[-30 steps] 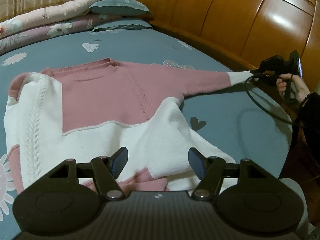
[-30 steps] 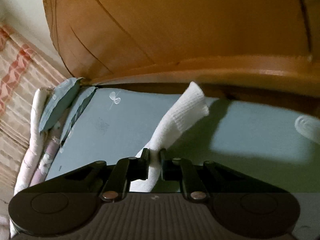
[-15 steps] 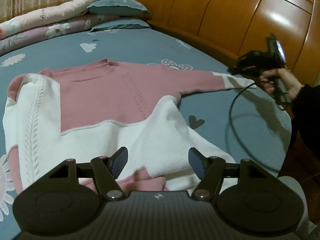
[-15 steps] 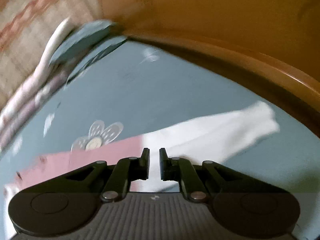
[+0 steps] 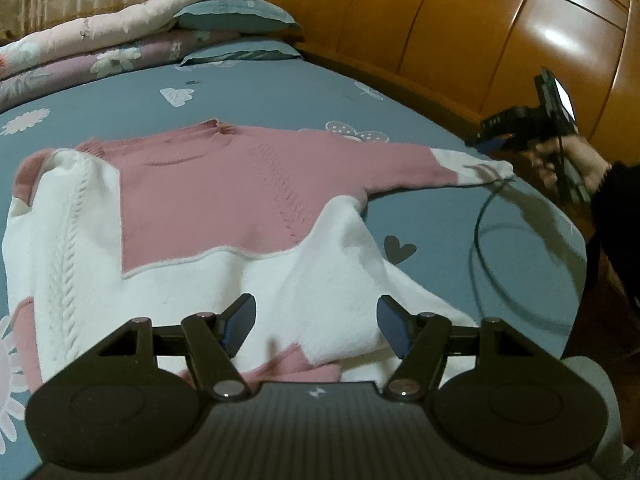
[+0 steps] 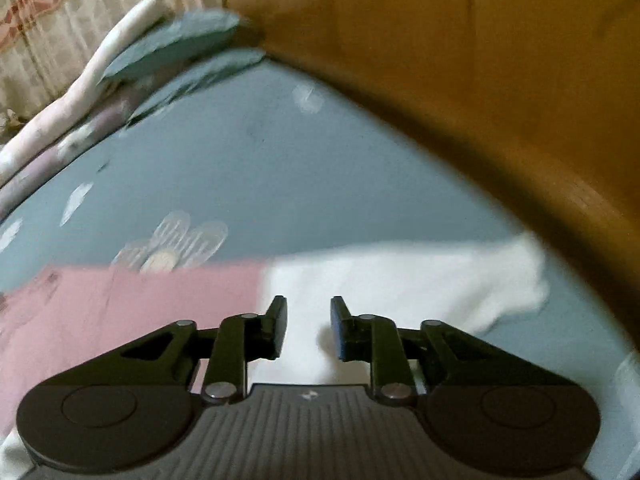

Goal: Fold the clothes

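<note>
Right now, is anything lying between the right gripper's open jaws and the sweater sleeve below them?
Nothing visible. The right gripper hangs with jaws open directly over the white cuff end of the sweater sleeve, which lies stretched out on the blue bedsheet. Only a thin black cable trails near the cuff.

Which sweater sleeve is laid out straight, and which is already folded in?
The sleeve on the headboard side lies stretched flat, its white cuff near the right gripper. The other sleeve is folded over the sweater body.

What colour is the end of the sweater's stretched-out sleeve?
White; the rest of the sleeve is pink. The left wrist view shows it best.
</note>
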`<state>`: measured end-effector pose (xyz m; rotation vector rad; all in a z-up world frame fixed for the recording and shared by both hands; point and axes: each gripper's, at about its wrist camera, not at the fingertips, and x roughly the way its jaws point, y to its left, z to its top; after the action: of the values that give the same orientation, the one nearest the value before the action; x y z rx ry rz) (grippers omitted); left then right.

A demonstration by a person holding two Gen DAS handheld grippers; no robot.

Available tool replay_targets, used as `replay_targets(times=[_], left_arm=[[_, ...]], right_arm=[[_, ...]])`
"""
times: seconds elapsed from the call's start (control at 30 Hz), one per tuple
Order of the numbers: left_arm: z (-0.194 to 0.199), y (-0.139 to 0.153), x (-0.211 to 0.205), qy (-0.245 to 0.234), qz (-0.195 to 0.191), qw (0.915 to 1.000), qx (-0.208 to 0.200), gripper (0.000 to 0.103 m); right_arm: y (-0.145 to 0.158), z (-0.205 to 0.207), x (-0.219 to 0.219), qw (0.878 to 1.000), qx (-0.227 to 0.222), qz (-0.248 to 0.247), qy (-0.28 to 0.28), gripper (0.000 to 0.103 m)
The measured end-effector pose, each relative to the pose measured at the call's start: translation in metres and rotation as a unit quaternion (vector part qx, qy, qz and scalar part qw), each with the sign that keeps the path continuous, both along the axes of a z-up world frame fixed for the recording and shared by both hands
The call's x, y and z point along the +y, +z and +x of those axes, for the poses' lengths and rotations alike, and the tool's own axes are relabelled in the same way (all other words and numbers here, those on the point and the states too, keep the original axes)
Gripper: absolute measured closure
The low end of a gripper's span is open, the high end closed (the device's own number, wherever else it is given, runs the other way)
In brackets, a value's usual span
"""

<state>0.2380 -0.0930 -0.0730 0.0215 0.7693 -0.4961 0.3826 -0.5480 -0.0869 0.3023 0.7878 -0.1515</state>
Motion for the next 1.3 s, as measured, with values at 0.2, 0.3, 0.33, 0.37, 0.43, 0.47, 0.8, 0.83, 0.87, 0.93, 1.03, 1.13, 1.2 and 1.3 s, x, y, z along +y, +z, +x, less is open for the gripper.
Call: replay_targets(times=[0.2, 0.3, 0.33, 0.37, 0.43, 0.47, 0.8, 0.83, 0.87, 0.93, 1.03, 1.13, 1.2, 1.3], left_arm=[[0.002, -0.001, -0.003, -0.004, 0.012, 0.9999, 0.000, 0.036], [0.004, -0.001, -0.005, -0.005, 0.018, 0.9998, -0.001, 0.036], [0.005, -0.002, -0.006, -0.005, 0.020, 0.9998, -0.001, 0.036], [0.006, -0.003, -0.008, -0.006, 0.021, 0.9998, -0.001, 0.036], [0.007, -0.004, -0.013, -0.010, 0.024, 0.9996, 0.002, 0.036], [0.008, -0.005, -0.015, -0.014, 0.026, 0.9996, 0.003, 0.036], [0.010, -0.008, -0.031, -0.035, 0.028, 0.9990, -0.001, 0.036], [0.011, -0.008, -0.031, -0.032, 0.028, 0.9991, -0.002, 0.036], [0.011, -0.008, -0.032, -0.029, 0.027, 0.9992, -0.002, 0.036], [0.012, -0.007, -0.032, -0.022, 0.025, 0.9994, 0.000, 0.036], [0.012, -0.003, -0.031, -0.015, 0.026, 0.9995, 0.002, 0.036], [0.012, 0.000, -0.026, 0.002, 0.029, 0.9996, 0.003, 0.036], [0.012, 0.001, -0.023, 0.012, 0.028, 0.9995, 0.008, 0.036], [0.010, 0.003, -0.022, 0.018, 0.034, 0.9991, 0.015, 0.036]], right_arm=[[-0.015, 0.045, -0.043, 0.998, 0.038, -0.033, 0.024, 0.051], [-0.027, 0.048, -0.047, 0.995, 0.045, -0.066, 0.059, 0.051], [-0.030, 0.049, -0.047, 0.993, 0.044, -0.077, 0.072, 0.050], [-0.033, 0.049, -0.047, 0.992, 0.044, -0.088, 0.084, 0.044], [-0.038, 0.050, -0.048, 0.987, 0.043, -0.109, 0.109, 0.036], [-0.041, 0.050, -0.048, 0.985, 0.043, -0.119, 0.121, 0.036], [-0.030, 0.054, -0.041, 0.978, 0.041, -0.124, 0.160, 0.095], [-0.030, 0.056, -0.039, 0.978, 0.038, -0.131, 0.156, 0.095], [-0.030, 0.059, -0.038, 0.978, 0.036, -0.137, 0.151, 0.095], [-0.034, 0.067, -0.038, 0.983, 0.032, -0.130, 0.126, 0.095], [-0.030, 0.065, -0.041, 0.990, 0.021, -0.107, 0.090, 0.087], [-0.016, 0.043, -0.045, 0.995, -0.003, -0.089, 0.049, 0.075], [-0.012, 0.018, -0.052, 0.999, -0.016, -0.045, 0.025, 0.062], [-0.030, 0.000, -0.066, 1.000, 0.025, -0.010, -0.007, 0.057]])
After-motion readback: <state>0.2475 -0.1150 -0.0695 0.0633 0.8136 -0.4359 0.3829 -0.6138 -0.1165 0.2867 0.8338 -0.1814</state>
